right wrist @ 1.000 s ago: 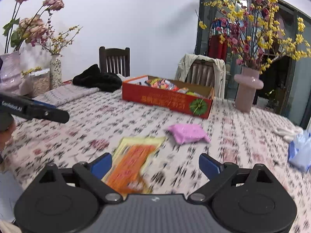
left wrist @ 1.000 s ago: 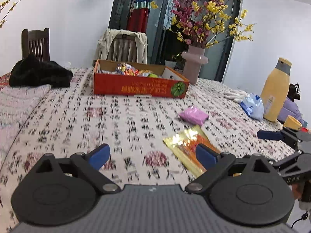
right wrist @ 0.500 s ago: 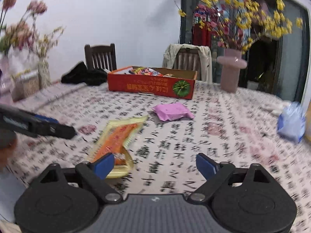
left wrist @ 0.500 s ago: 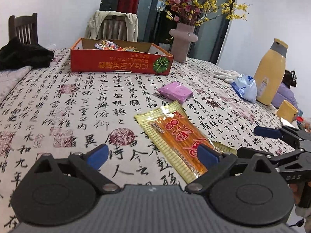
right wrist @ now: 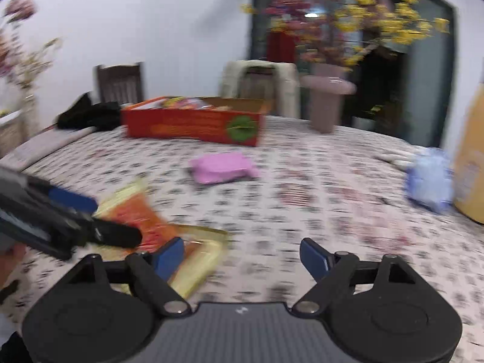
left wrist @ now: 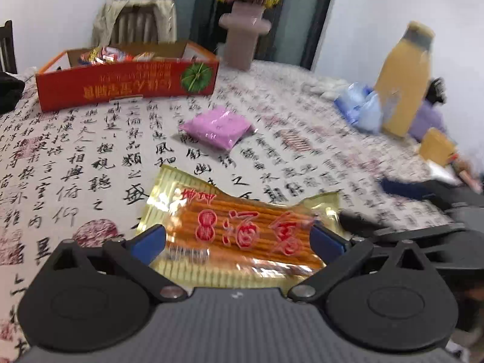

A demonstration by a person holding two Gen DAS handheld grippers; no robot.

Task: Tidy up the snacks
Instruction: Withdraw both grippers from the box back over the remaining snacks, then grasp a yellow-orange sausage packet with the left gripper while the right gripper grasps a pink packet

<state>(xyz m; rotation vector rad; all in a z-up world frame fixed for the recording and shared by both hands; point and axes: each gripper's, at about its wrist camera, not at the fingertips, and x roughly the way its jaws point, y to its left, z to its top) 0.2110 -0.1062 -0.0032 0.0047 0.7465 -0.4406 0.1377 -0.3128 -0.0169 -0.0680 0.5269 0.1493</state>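
Observation:
A yellow and orange snack packet point(left wrist: 242, 227) lies on the table, right in front of my left gripper point(left wrist: 237, 242). The left gripper is open, with one blue finger on each side of the packet's near end. The packet also shows in the right wrist view point(right wrist: 142, 214), at the lower left. My right gripper point(right wrist: 242, 257) is open and empty over bare cloth. A pink snack packet point(left wrist: 217, 127) lies further back, also in the right wrist view point(right wrist: 222, 168). A red cardboard box point(left wrist: 127, 81) with several snacks stands at the far side.
A pink vase point(left wrist: 243, 37) with flowers stands behind the box. A yellow bottle point(left wrist: 403, 78) and a blue plastic bag point(left wrist: 360, 109) stand at the right. Black cloth point(right wrist: 87, 115) lies at the far left. Chairs stand behind the table.
My left gripper has moved forward and down, and the yellow packet now lies between its open fingers. My right gripper has swung to the right.

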